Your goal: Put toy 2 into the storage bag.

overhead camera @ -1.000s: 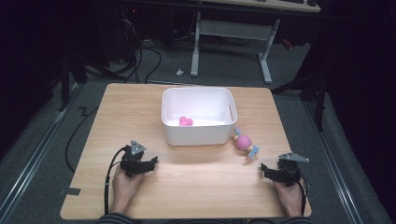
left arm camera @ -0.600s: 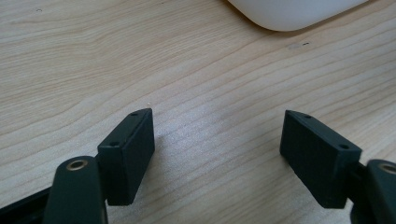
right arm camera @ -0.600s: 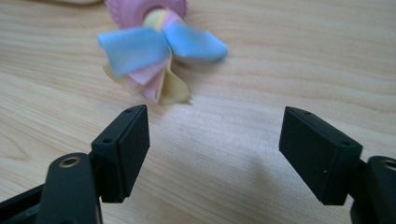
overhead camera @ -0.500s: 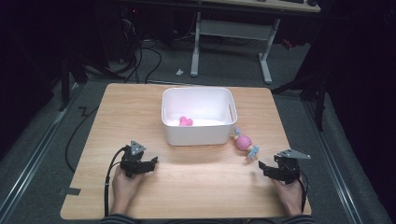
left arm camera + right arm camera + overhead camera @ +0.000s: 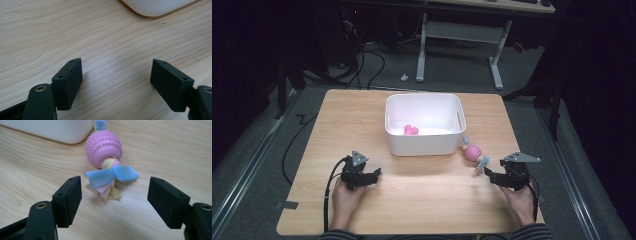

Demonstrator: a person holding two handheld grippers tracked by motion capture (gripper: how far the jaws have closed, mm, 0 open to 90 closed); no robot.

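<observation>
A pink knobbly ball toy (image 5: 473,152) with blue, yellow and pink fabric strips lies on the wooden table (image 5: 427,200), just right of the white bin (image 5: 422,142). In the right gripper view the toy (image 5: 104,147) lies just ahead of my right gripper (image 5: 115,200), whose jaws stand wide apart with the fabric tail in front of the gap. From above, the right gripper (image 5: 488,174) sits close to the toy's near end. My left gripper (image 5: 374,175) rests at the front left, open over bare wood (image 5: 116,80). A small pink thing (image 5: 411,130) lies inside the bin.
A corner of the white bin (image 5: 155,6) shows ahead of the left gripper. The bin's wall (image 5: 50,130) stands left of the toy. Cables trail off the table's left side onto the grey floor. A desk frame (image 5: 422,50) stands beyond the far edge.
My right gripper has risen a little and edged closer to the toy. The left gripper, the bin and the toy have stayed in place.
</observation>
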